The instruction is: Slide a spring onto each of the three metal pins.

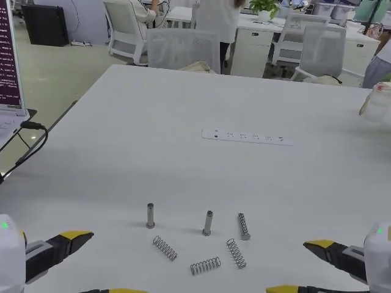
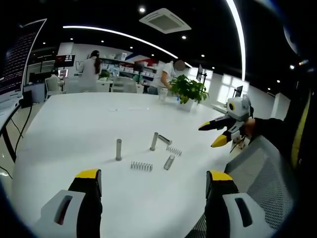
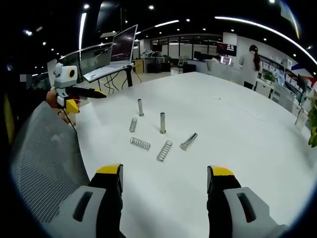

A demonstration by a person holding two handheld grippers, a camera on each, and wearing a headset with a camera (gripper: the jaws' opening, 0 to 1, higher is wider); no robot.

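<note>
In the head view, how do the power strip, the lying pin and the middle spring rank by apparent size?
1. The power strip: clearly largest, though farthest.
2. The middle spring and the lying pin: nearly alike in length, so I leave them unranked.

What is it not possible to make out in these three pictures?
Head view: laptop screen text, cut off by the left edge.
Head view: clear container at the right edge, blurred and cut off.
Head view: left gripper and right gripper, bodies cut off by the bottom edge.
All views: springs, coil ends too small.
</note>
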